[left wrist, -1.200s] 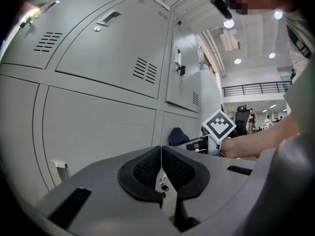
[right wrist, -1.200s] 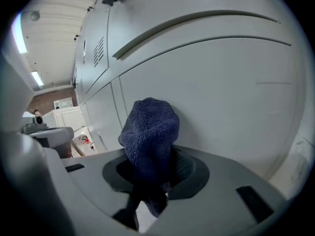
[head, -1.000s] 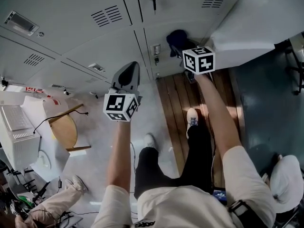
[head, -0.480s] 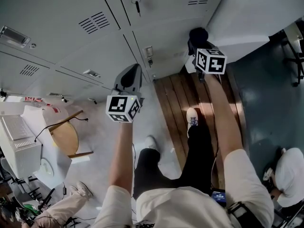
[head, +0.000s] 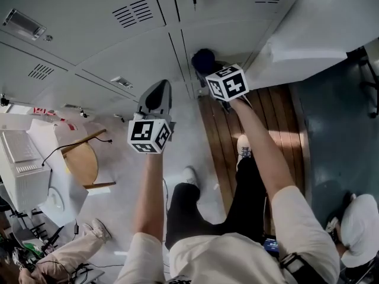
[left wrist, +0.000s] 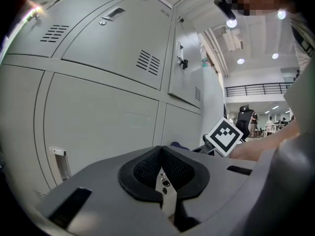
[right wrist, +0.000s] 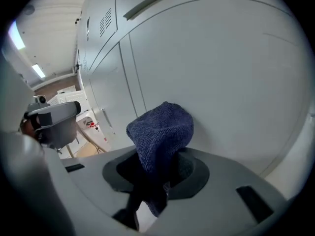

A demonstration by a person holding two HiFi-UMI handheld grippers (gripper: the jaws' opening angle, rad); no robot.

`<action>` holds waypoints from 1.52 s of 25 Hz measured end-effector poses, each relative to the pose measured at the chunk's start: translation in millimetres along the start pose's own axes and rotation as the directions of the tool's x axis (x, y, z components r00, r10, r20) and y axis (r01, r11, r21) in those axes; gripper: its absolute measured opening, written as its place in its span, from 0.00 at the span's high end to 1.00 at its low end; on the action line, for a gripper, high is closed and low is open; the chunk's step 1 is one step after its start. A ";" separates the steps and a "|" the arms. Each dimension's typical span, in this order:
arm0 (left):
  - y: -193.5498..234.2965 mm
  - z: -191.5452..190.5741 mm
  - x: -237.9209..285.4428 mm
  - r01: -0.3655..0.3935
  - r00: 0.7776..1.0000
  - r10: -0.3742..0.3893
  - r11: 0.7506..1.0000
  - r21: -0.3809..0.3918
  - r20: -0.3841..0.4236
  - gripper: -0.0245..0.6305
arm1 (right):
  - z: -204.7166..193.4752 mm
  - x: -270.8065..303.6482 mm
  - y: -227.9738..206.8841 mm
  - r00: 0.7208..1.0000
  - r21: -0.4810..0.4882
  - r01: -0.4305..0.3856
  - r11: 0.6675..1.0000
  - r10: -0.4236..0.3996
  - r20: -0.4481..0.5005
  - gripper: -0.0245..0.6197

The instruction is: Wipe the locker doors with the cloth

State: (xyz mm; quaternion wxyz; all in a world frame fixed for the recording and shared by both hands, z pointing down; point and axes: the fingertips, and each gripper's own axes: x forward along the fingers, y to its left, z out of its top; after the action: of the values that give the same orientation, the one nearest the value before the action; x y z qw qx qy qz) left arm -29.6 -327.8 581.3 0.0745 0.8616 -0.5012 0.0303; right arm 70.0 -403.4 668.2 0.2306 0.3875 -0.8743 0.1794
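Grey locker doors (head: 106, 46) fill the top of the head view. My right gripper (head: 208, 70) is shut on a dark blue cloth (head: 203, 58), and the cloth (right wrist: 162, 132) bulges out of the jaws and presses against a lower locker door (right wrist: 221, 77) close to a door seam. My left gripper (head: 159, 94) hangs a short way off the lockers, to the left of the right one, jaws shut with nothing between them. In the left gripper view the jaws meet in front of a lower door (left wrist: 98, 127).
An open locker door (head: 308, 34) juts out at the right. A wooden floor strip (head: 260, 117) runs below it. A round wooden stool (head: 80, 161) and white equipment (head: 23, 164) stand at the left. Another person's legs (head: 65, 253) show at the bottom left.
My right gripper with the cloth has swept left along the lower locker door, from near the open door toward the seam. The left gripper has stayed nearly still.
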 end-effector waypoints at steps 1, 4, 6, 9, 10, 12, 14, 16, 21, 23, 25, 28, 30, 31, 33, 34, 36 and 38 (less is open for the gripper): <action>3.0 -2.6 -0.6 -0.010 1.000 0.010 1.000 -0.001 -0.004 0.93 | 0.7 7.9 7.2 1.000 -0.004 -0.029 1.000 0.028 -0.008 0.80; 10.6 -7.5 1.7 -0.037 0.999 0.037 0.999 0.007 -0.013 0.93 | 2.3 23.5 28.8 0.980 0.055 -0.197 0.979 0.198 -0.017 0.81; 12.0 -9.0 4.9 -0.043 0.999 0.044 0.999 0.020 -0.015 0.93 | 2.6 24.6 29.9 0.966 0.103 -0.255 0.961 0.257 -0.009 0.81; 7.8 -10.8 11.5 -0.034 0.999 0.035 0.999 0.028 -0.015 0.93 | -2.9 16.7 0.9 0.981 0.152 -0.192 0.970 0.192 0.013 0.81; 5.1 -10.8 14.5 -0.029 0.999 0.030 0.999 0.031 -0.015 0.93 | -5.6 12.3 -13.2 0.987 0.179 -0.161 0.971 0.159 0.023 0.81; -2.0 -10.9 21.4 -0.018 1.000 0.018 0.999 0.039 -0.013 0.93 | -11.6 1.7 -41.7 0.995 0.223 -0.101 0.969 0.097 0.031 0.81; -10.8 -12.4 28.8 -0.001 1.000 0.002 0.999 0.046 -0.014 0.93 | -18.2 -11.5 -70.0 1.000 0.229 -0.019 0.973 0.015 0.018 0.81; -19.9 -14.8 35.8 0.019 1.000 -0.018 0.999 0.047 -0.020 0.93 | -25.8 -25.4 -97.8 0.998 0.261 0.063 0.963 -0.068 0.009 0.81; -34.6 -15.8 46.5 0.055 0.998 -0.054 0.997 0.055 -0.029 0.93 | -42.5 -58.2 -153.4 0.976 0.392 0.203 0.897 -0.216 -0.009 0.81; -35.2 -13.8 49.3 0.057 0.998 -0.056 0.997 0.060 -0.022 0.93 | -44.9 -65.8 -165.7 0.966 0.397 0.244 0.885 -0.259 -0.015 0.81; -32.3 -12.7 49.8 0.050 0.999 -0.049 0.997 0.066 -0.012 0.93 | -45.5 -65.4 -168.3 0.958 0.372 0.272 0.887 -0.287 -0.015 0.81; -24.2 -17.8 46.6 0.035 0.999 -0.035 0.997 0.067 -0.007 0.93 | -45.4 -46.3 -142.9 0.967 0.263 0.247 0.933 -0.253 -0.012 0.81; -17.0 -26.4 42.9 0.021 1.000 -0.021 0.998 0.056 -0.012 0.93 | -44.6 -26.4 -113.0 0.982 0.181 0.187 0.966 -0.188 -0.013 0.81; -12.6 -31.0 40.7 0.012 1.000 -0.011 0.999 0.051 -0.014 0.93 | -45.4 -15.1 -97.8 0.988 0.148 0.155 0.977 -0.153 -0.020 0.81; -3.9 -40.5 36.2 -0.007 1.000 0.008 0.999 0.045 -0.021 0.93 | -50.1 8.7 -68.5 0.995 0.088 0.093 0.992 -0.089 -0.043 0.81; -0.5 -45.2 34.5 -0.015 1.000 0.016 0.999 0.044 -0.024 0.93 | -52.5 20.0 -54.4 0.997 0.064 0.063 0.996 -0.060 -0.055 0.81; 4.2 -54.4 31.6 -0.029 0.999 0.030 0.999 0.042 -0.029 0.93 | -54.5 40.5 -26.5 0.997 0.032 0.006 0.999 -0.004 -0.077 0.81; 5.8 -64.4 28.4 -0.041 0.998 0.042 0.998 0.037 -0.036 0.93 | -53.2 55.5 -4.8 0.996 0.007 -0.026 1.000 0.026 -0.089 0.81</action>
State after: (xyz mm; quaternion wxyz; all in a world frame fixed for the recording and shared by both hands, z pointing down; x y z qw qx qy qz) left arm -19.1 -344.8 649.1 0.0674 0.8515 -0.5169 0.0566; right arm 54.8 -413.4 743.0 0.2660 0.3684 -0.8677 0.2017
